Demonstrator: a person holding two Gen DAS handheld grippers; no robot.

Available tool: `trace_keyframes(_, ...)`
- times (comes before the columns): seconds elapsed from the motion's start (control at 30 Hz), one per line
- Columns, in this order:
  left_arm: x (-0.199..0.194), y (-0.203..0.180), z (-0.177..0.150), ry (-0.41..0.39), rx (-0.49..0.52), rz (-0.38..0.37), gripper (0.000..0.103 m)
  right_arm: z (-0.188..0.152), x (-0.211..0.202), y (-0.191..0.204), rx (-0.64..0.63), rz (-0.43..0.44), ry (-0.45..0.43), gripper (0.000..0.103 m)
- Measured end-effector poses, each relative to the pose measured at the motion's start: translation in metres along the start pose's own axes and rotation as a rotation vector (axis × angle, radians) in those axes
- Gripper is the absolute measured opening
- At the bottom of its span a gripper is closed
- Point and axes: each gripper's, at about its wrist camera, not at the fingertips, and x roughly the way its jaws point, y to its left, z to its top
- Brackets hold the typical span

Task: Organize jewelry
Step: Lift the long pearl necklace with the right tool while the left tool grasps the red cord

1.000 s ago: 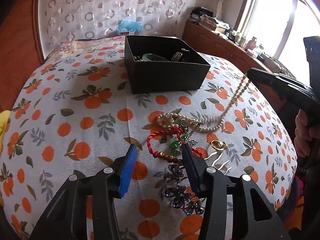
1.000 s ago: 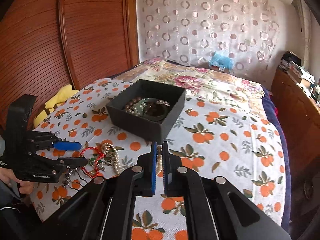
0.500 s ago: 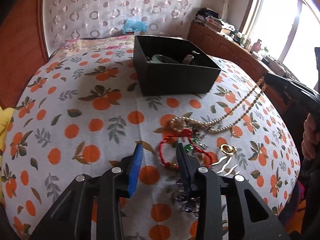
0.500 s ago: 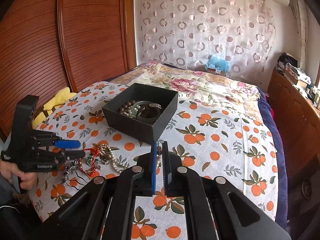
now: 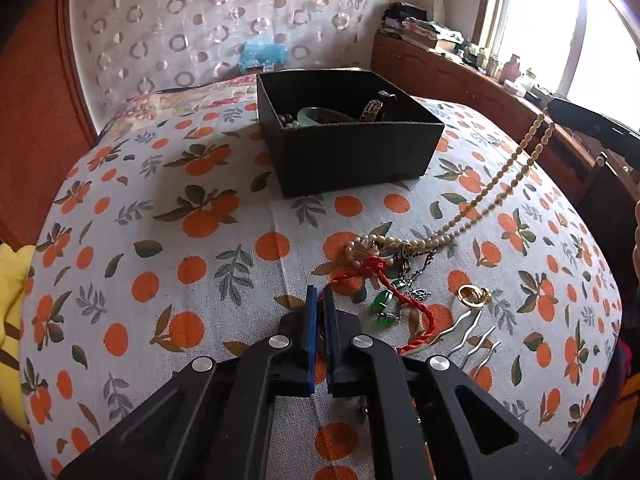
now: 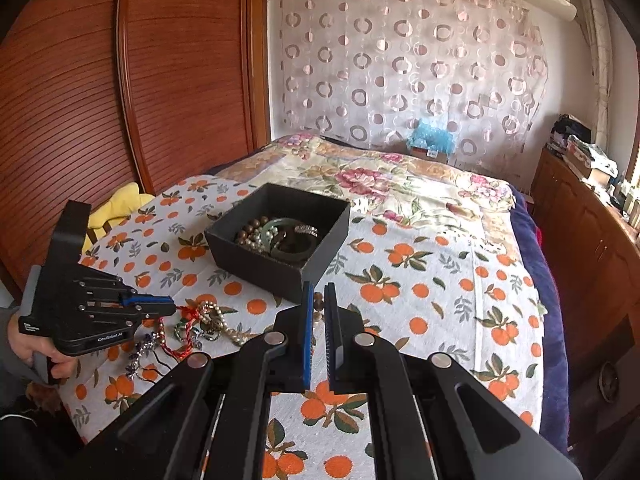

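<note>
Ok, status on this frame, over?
Right gripper shut on bead necklace, strand lifted. Left gripper shut beside red cord, grip unclear. Necklace's far end tangled in jewelry pile, short of black box.

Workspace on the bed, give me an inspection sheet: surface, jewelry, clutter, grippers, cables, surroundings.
Surface: orange-print cloth spread over a floral bedspread.
Job's things: black box open, holding a green bangle and beads. A loose heap lies in front of it: red cord bracelet, green pendant, gold ring, silver hairpin. The bead necklace is stretched up from the heap.
Clutter: yellow item at the cloth's edge; blue bag by the curtain.
Grippers: left gripper shut beside the red cord, pinch uncertain; right gripper shut on the bead necklace.
Cables: nothing seen.
Surroundings: wooden wardrobe, patterned curtain, window, cluttered wooden cabinet.
</note>
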Motion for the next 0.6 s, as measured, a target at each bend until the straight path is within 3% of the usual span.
trace_keyframes(0.6,-0.068,-0.002,0.033,-0.197,0.018,0.009,0.002,0.056,-0.029,0.026,-0.08,0.021,-0.093,0.006)
